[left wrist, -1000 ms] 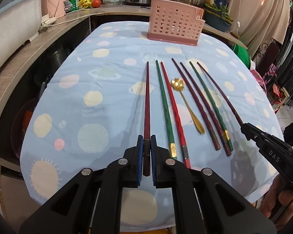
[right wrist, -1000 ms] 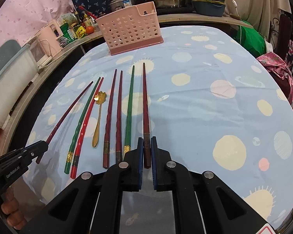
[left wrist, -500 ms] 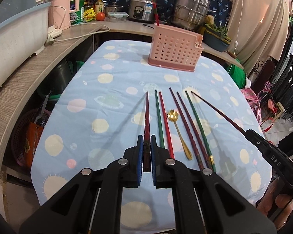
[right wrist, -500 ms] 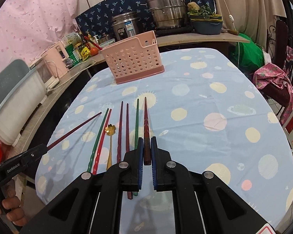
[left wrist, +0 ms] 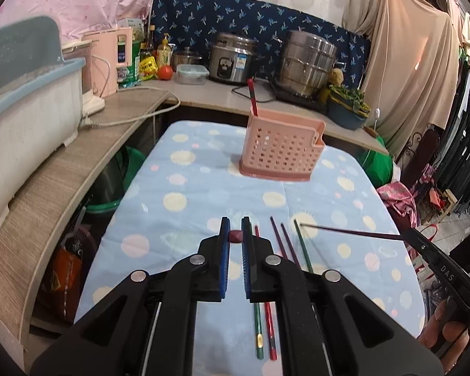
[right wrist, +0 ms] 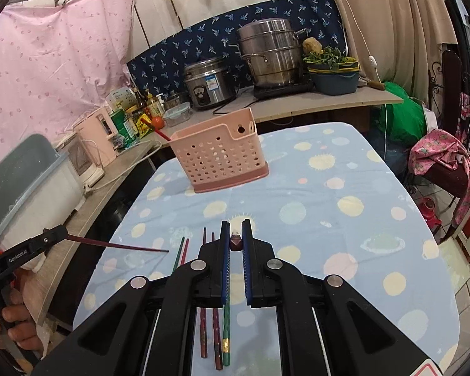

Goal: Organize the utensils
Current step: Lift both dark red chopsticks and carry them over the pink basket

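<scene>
- Each gripper carries one dark red chopstick. In the left wrist view the left gripper (left wrist: 234, 235) has its jaws nearly closed on a chopstick end (left wrist: 235, 236), seen end-on.
- The right gripper (right wrist: 235, 240) has the same grip: jaws almost shut on a dark red chopstick end (right wrist: 235, 243).
- From the side, the left-held chopstick (right wrist: 119, 246) and the right-held chopstick (left wrist: 351, 233) both run straight out from the jaws, long axis along the pointing line.
- Key relation: the pink perforated plastic utensil basket (left wrist: 282, 153) stands ahead of and beyond both jaws, well apart from them, with its open top upward. I judge the sticks must be tipped tip-down over its rim.
- One red chopstick (left wrist: 253, 97) already stands in the basket's left end.
- I cannot tell which hand is nearer to the basket.
- Green, red and dark chopsticks (left wrist: 264, 329) lie on the counter beneath the grippers, long axes toward the basket.
- Counter (left wrist: 203, 200) is covered in a light blue cloth with pale dots.
- Room: steel pots, a rice cooker and bottles on the shelf behind; pink and navy cloth on the wall.
</scene>
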Motion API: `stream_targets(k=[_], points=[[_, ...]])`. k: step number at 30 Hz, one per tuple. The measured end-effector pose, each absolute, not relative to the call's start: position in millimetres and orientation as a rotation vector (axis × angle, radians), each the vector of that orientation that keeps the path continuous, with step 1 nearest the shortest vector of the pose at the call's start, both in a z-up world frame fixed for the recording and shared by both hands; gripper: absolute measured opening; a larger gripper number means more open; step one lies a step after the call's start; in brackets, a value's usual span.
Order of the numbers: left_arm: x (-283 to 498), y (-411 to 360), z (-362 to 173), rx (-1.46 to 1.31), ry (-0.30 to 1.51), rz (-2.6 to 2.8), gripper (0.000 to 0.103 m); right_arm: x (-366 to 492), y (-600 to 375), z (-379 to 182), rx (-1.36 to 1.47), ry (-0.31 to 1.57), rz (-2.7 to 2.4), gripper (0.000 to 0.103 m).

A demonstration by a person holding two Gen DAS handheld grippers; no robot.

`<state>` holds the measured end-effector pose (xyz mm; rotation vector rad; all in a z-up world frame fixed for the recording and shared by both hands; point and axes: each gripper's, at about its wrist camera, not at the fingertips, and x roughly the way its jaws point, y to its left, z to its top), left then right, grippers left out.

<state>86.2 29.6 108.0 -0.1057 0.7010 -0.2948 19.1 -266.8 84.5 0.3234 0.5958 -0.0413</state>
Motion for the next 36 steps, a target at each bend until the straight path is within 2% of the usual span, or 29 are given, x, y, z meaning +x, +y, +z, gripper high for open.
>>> stream_targets(k=[15, 28, 36], points=[[154, 6, 170, -0.112, 0.584, -0.325, 0.007, 81, -301, 142, 0.389, 0.470, -0.024, 0.007], [216, -29, 273, -0.150, 0.290, -0.329, 0.007, 154, -327, 215, 0.460, 0.221, -0.012, 0.007], [275, -48, 282, -0.176, 0.234, -0.312, 0.007, 208, -334, 226, 0.475, 0.173, -0.034, 0.007]])
